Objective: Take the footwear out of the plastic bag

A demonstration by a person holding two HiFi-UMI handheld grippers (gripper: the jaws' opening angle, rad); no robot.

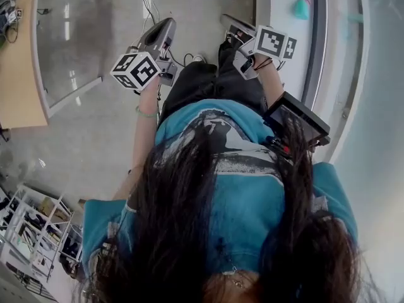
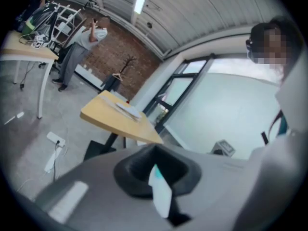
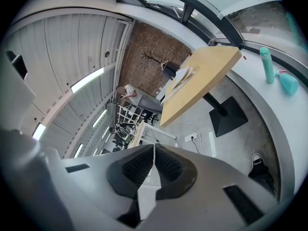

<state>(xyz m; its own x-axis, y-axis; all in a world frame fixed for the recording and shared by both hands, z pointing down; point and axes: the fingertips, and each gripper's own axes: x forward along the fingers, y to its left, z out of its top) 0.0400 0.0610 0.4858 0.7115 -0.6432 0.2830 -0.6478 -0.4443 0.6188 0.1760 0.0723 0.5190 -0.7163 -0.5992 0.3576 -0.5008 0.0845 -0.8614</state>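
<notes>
Both my claws are closed and hold nothing. In the left gripper view the left claw has its dark pads met at the tips, with only a pale sliver of gap behind them; in the right gripper view the right claw is pressed together the same way.

From the head view I hold both out in front of my body over bare floor, the left claw and the right claw near each other, tips pointing away from me.

No view shows the bag or the footwear. What the claws look at is a room: a table, two teal bottles on a ledge, and a person far off.

So I cannot say whether the footwear is in the bag or already out. Empty closed claws held in the air would suit standing ready just as well as standing back with the job done.

My judgement of what serves here either way: keep the claws steady and apart from each other; keep them clear of the cable on the floor ahead; tip my head and both cameras toward wherever the bag lies, since nothing can be judged until it is in view.
</notes>
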